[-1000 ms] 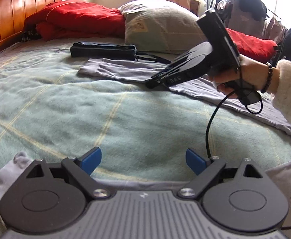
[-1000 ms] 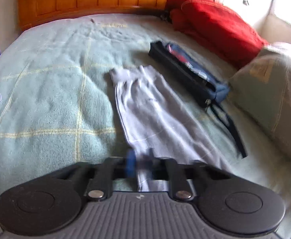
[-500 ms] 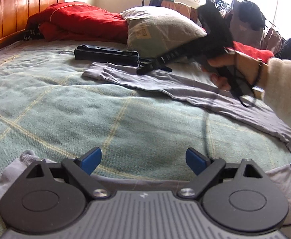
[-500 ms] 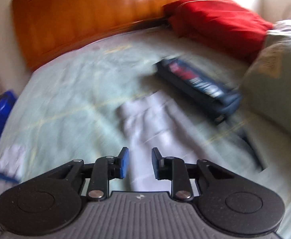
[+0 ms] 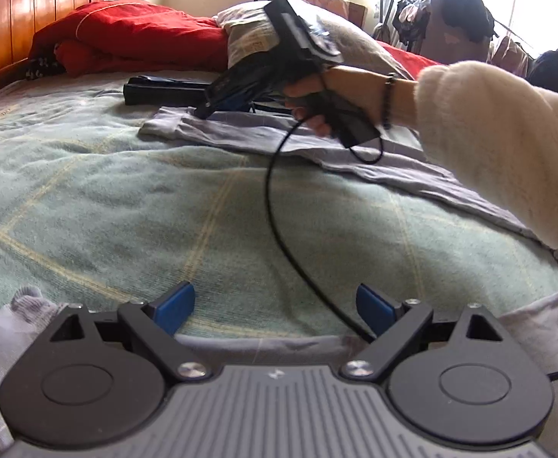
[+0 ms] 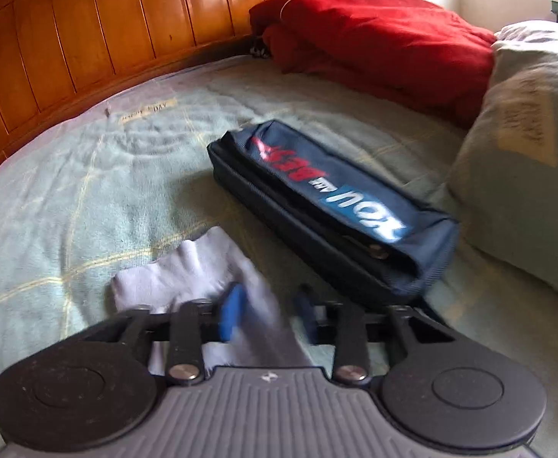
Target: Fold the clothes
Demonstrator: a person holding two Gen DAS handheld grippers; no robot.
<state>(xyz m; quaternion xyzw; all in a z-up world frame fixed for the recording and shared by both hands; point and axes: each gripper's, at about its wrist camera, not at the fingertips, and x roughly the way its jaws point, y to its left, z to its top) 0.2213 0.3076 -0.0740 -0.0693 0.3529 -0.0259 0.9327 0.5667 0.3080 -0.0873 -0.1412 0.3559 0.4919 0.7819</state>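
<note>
A dark blue zipped bag [image 6: 332,206] lies on the green checked bedspread [image 6: 88,191]. At its 1 o'clock sits a folded red blanket [image 6: 374,45] against the wooden headboard [image 6: 88,30]; a pale pillow [image 6: 527,145] lies at its 3 o'clock.

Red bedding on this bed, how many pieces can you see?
2 visible: a folded red blanket against the wooden headboard, and a red piece poking out behind the pillow. They may join out of sight behind the pillow.
</note>
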